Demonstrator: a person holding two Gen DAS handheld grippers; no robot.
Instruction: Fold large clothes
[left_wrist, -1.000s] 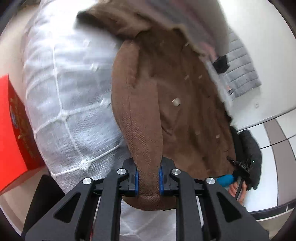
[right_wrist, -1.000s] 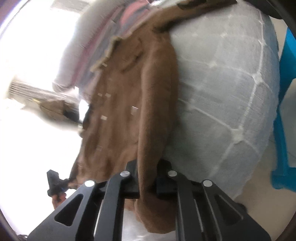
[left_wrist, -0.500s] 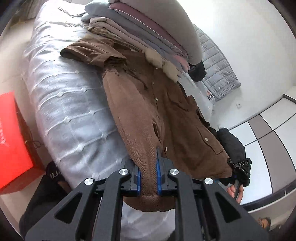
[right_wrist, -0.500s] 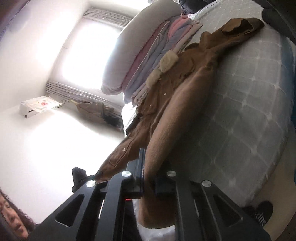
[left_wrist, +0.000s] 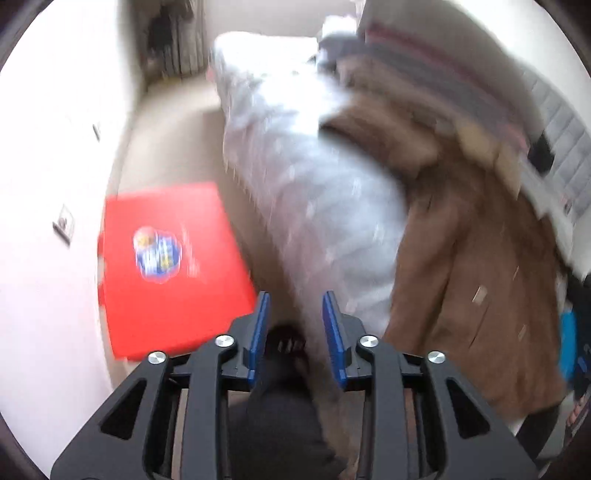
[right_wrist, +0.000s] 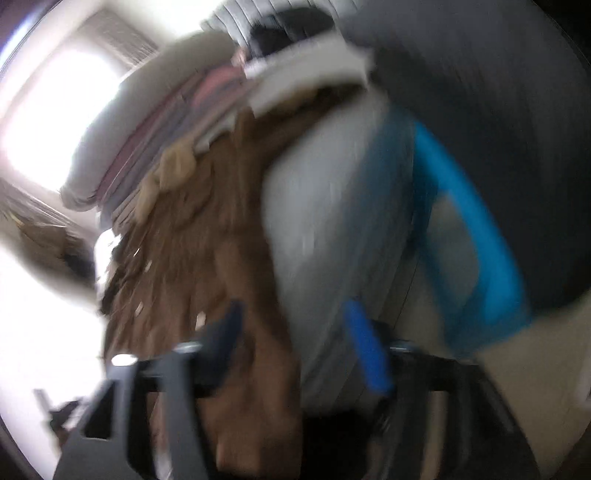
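Observation:
The brown coat (left_wrist: 461, 277) lies spread on the white quilted bed (left_wrist: 314, 192), its lower edge hanging over the bed's side. My left gripper (left_wrist: 295, 332) is off to the coat's left, over the floor beside the bed. Its jaws are opening and hold nothing. In the blurred right wrist view the brown coat (right_wrist: 207, 258) runs down the bed (right_wrist: 325, 229). My right gripper (right_wrist: 295, 347) has its jaws opening wide. The coat's hanging edge shows between them, but the pads do not press on it.
A red box (left_wrist: 166, 266) stands on the floor by the wall, left of the bed. Folded clothes and a pillow (left_wrist: 443, 74) are stacked at the bed's far side. A blue stool (right_wrist: 472, 240) stands right of the bed. A dark shoe (left_wrist: 288, 343) is below the left gripper.
Both grippers were shut on the coat's hanging edge and have let it go, jaws now apart. The left view has swung left toward the red box; the right view has swung right.

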